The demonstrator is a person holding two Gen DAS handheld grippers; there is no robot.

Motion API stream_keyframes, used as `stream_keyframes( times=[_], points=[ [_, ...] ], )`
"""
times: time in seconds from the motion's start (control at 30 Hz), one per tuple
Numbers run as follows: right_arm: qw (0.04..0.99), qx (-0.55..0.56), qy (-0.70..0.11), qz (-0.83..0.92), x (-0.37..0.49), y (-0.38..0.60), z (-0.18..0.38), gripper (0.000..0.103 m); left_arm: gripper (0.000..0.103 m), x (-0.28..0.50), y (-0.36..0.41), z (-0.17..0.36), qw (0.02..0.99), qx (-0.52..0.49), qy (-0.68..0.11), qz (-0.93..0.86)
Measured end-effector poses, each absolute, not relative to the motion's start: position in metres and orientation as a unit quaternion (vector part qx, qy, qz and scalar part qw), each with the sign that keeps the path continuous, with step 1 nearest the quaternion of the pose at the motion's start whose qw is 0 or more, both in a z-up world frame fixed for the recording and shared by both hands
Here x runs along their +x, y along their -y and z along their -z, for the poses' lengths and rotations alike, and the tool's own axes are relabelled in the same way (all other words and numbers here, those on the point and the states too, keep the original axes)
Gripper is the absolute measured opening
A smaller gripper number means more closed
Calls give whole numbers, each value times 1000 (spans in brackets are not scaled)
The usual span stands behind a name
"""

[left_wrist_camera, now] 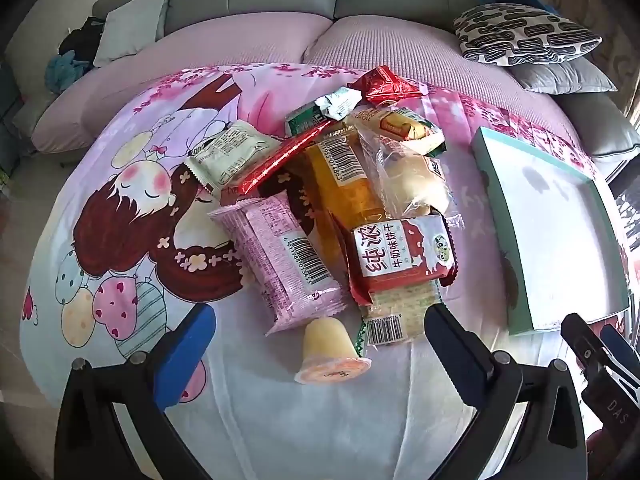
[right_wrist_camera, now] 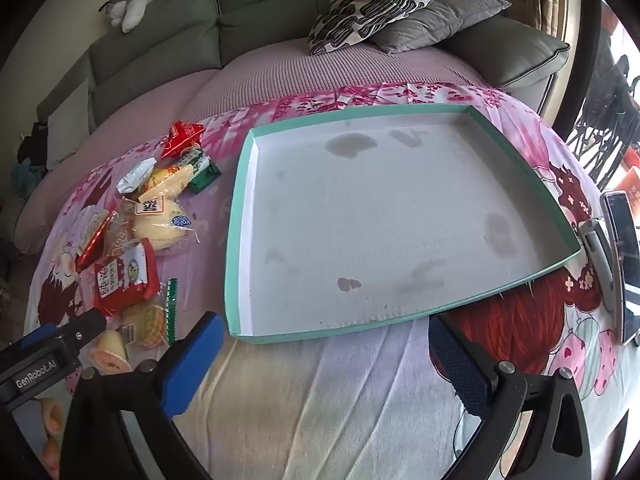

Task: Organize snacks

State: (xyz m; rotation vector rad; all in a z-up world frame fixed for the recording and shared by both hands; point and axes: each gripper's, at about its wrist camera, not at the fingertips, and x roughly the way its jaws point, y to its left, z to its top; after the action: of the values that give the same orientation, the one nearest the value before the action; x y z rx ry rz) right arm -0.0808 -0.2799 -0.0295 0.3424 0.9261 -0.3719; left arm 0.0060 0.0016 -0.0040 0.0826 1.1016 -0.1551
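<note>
A pink cartoon-print cloth [left_wrist_camera: 120, 208] covers the tabletop before a grey-green fabric sofa [right_wrist_camera: 160, 48]. The left claw [left_wrist_camera: 316, 344] hovers spread above the pile of packaged snacks [left_wrist_camera: 344, 216], pinching nothing. The right claw [right_wrist_camera: 324, 344] hovers spread, tilted downward, before the shallow teal-rimmed cardboard tray [right_wrist_camera: 236, 216], right of the pile.

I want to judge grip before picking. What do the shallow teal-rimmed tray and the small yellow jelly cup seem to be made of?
The shallow teal-rimmed tray looks like matte cardboard: thin folded walls, and grey stains soaked into its white floor. The small yellow jelly cup seems to be smooth translucent plastic with a flat sealed lid, lying upside down; likely slippery.
</note>
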Motion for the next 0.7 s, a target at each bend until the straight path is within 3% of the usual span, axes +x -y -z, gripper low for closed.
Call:
stream_keyframes(
  times=[0.7],
  points=[
    [862, 166, -445, 178, -80, 277, 32, 103, 103, 7, -7, 7, 846, 23, -527, 78]
  ],
)
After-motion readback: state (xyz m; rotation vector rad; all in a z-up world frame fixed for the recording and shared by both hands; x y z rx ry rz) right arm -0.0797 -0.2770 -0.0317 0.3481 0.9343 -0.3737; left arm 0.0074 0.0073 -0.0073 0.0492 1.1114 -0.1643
